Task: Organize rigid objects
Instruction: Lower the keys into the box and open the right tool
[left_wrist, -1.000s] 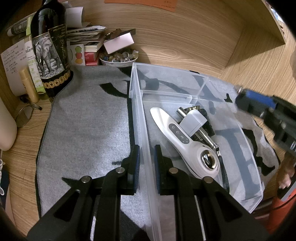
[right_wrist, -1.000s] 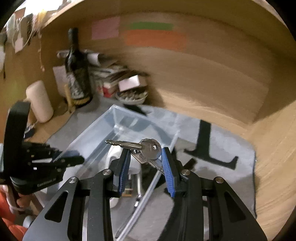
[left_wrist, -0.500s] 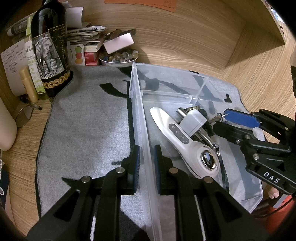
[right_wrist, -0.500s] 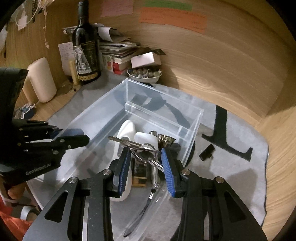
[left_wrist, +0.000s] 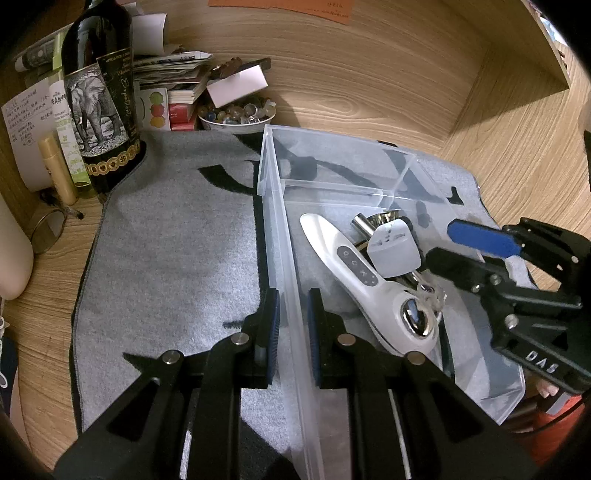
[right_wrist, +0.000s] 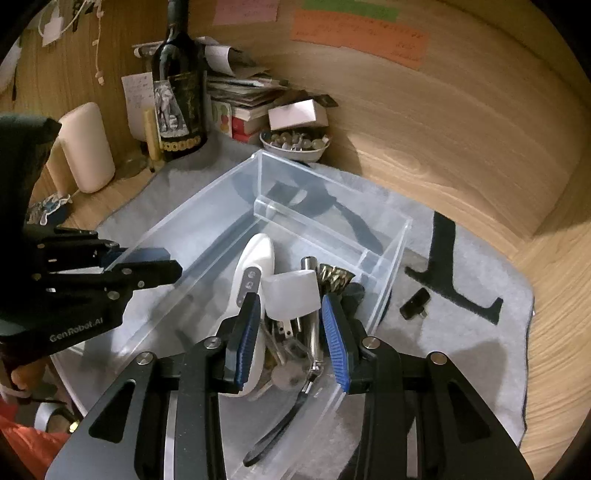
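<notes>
A clear plastic bin (left_wrist: 273, 206) stands on a grey mat (left_wrist: 166, 258). My left gripper (left_wrist: 291, 306) is shut on the bin's left wall. In the bin lie a white handheld device (left_wrist: 354, 266), a white plug adapter (right_wrist: 291, 291), a chrome rod with a brass wire cup (right_wrist: 334, 277) and a black strap (right_wrist: 277, 432). My right gripper (right_wrist: 290, 306) hangs low over these things, jaws apart. A bunch of keys (right_wrist: 290, 373) lies under it among them, and I see no pad pressing on it. A small black part (right_wrist: 415, 302) rests on the mat right of the bin.
A dark wine bottle (left_wrist: 99, 99), a stack of books and papers (right_wrist: 243, 96) and a bowl of beads (left_wrist: 236, 114) crowd the back left corner. A cream cylinder (right_wrist: 86, 147) stands left of them. Wooden walls close the back and right.
My right gripper has come down into the bin. The keys, earlier pinched between its fingertips, now sit lower among the bin's things. The left gripper has not moved.
</notes>
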